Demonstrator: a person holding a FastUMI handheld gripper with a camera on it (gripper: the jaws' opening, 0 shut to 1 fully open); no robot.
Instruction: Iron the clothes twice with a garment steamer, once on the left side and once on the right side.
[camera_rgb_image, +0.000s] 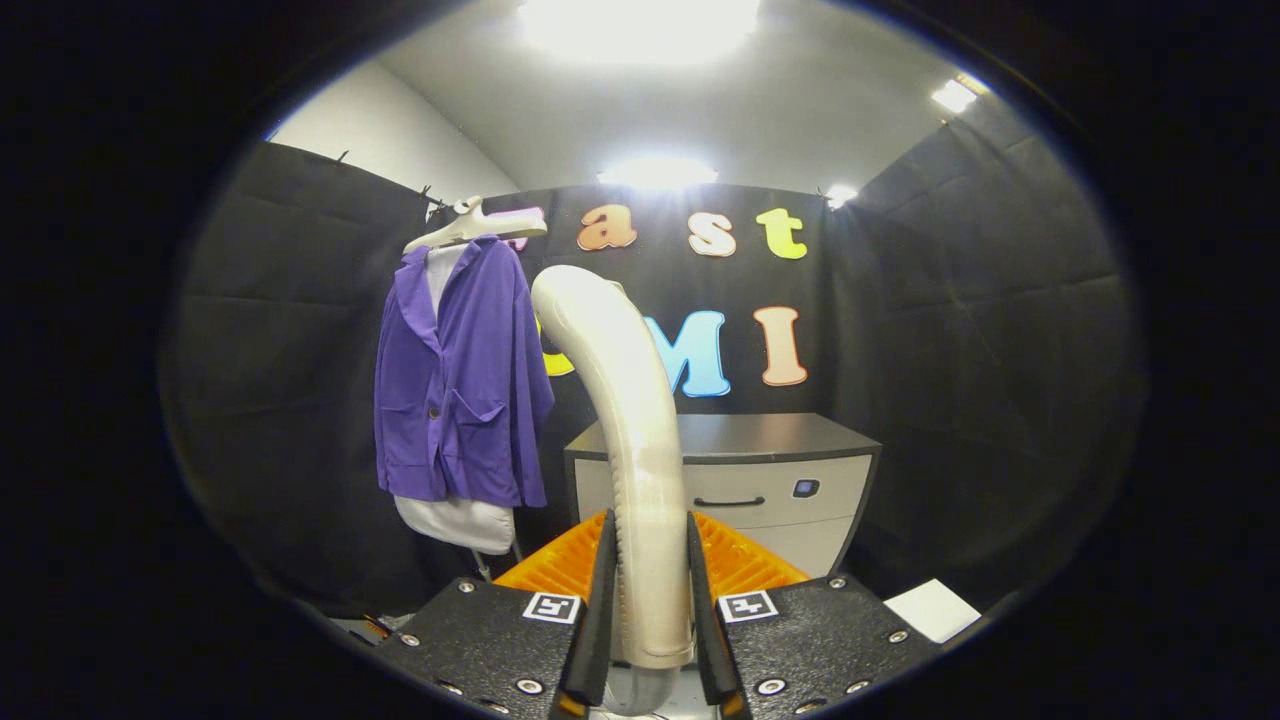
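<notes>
The garment steamer is showing smooth, glossy cream plastic with a ribbed strip, gripped between matt black fingers of the gripper, whose plates are looking finely textured with shiny metal screws. The purple jacket is hanging as soft matt cloth. The cabinet is looking smooth, satin.

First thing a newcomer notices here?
The cream steamer handle, rising and curving from between the gripper fingers, which are shut on it. Next, the purple jacket on a hanger to its left, with a grey cabinet beyond the fingers.
</notes>
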